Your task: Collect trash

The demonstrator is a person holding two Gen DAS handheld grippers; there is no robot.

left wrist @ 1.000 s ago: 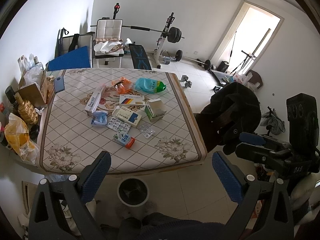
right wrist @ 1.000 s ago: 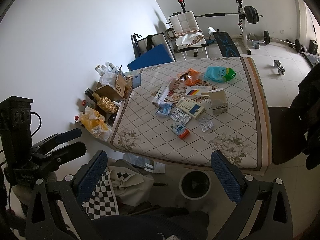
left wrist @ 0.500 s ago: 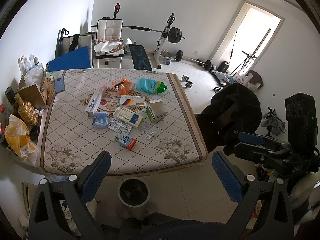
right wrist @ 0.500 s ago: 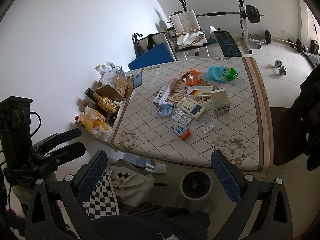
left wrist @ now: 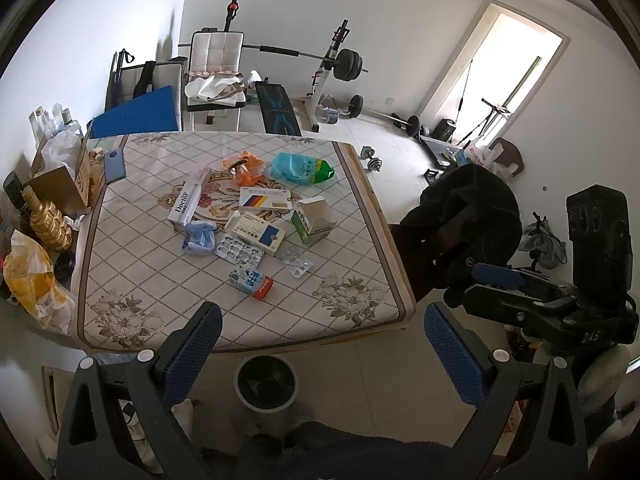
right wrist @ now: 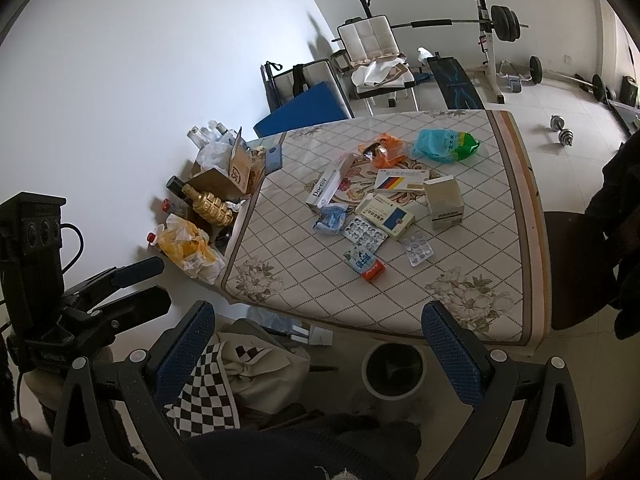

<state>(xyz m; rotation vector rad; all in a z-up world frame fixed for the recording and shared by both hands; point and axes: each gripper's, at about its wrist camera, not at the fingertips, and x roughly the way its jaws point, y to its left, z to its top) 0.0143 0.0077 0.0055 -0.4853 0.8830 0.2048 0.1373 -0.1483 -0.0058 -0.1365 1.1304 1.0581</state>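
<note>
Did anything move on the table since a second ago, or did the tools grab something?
Almost nothing changed. Both views shifted very slightly. The left tool and right tool stayed open and empty. The boxes, bags and bin stayed put.

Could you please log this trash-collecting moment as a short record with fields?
surface: table with a diamond-pattern cloth
trash: long Doctor box, crumpled blue wrapper, two blister packs, small blue-and-red carton, orange wrapper, blue-green bag, open green-and-white box
bin: round waste bin on the floor by the table's near edge
left gripper: open, holding nothing, short of the table
right gripper: open, holding nothing, short of the table
progress: nothing picked up yet
</note>
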